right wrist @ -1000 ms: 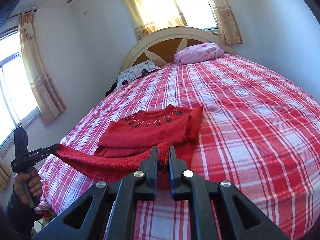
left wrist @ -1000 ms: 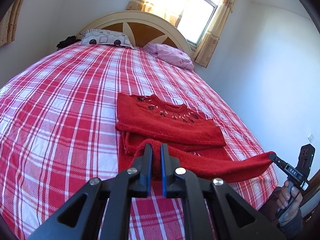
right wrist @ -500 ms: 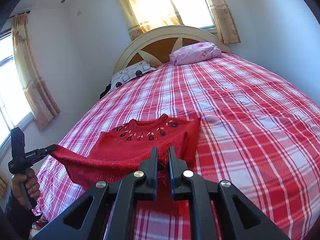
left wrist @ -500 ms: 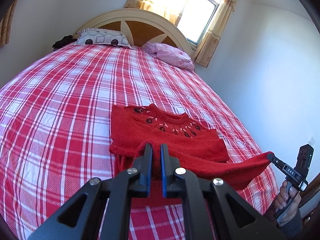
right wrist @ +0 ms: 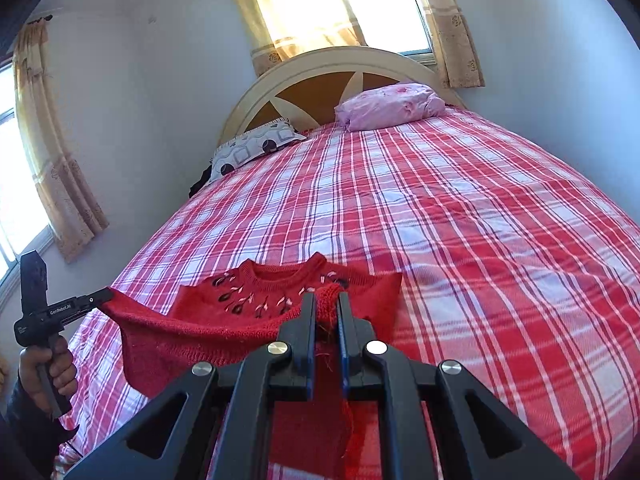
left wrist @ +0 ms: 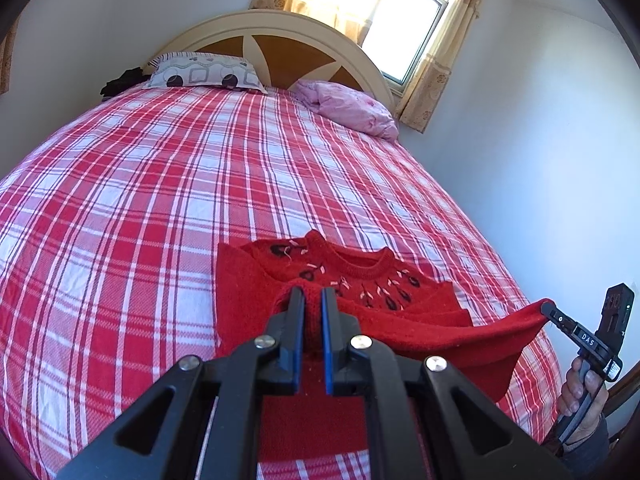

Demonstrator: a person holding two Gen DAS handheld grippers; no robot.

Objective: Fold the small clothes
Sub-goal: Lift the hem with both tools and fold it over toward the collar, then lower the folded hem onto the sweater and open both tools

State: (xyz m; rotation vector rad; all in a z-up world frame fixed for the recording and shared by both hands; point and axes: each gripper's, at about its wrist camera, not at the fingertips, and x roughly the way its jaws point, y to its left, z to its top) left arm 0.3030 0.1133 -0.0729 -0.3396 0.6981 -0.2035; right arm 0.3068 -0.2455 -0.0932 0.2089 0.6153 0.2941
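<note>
A small red knitted sweater [left wrist: 248,284] [right wrist: 260,296] with dark embroidered flowers at the neck lies on the bed, sleeves folded in. Its bottom hem is lifted and stretched between both grippers, hanging over the lower body toward the collar. My left gripper [left wrist: 308,296] is shut on one hem corner; it also shows in the right wrist view as the left gripper [right wrist: 106,294], held by a hand. My right gripper [right wrist: 325,300] is shut on the other hem corner, and the right gripper [left wrist: 546,308] appears at the far right of the left wrist view.
The red and white plaid bed [left wrist: 160,200] stretches ahead to a cream headboard [left wrist: 280,36]. A patterned pillow [left wrist: 204,74] and a pink pillow [left wrist: 352,108] lie at its head, dark cloth [left wrist: 120,82] beside them. Walls flank the bed, with curtained windows [right wrist: 316,4] behind.
Both grippers have carried the raised hem forward over the sweater toward its collar. The folded sleeves and lower body are now mostly covered by the lifted fabric.
</note>
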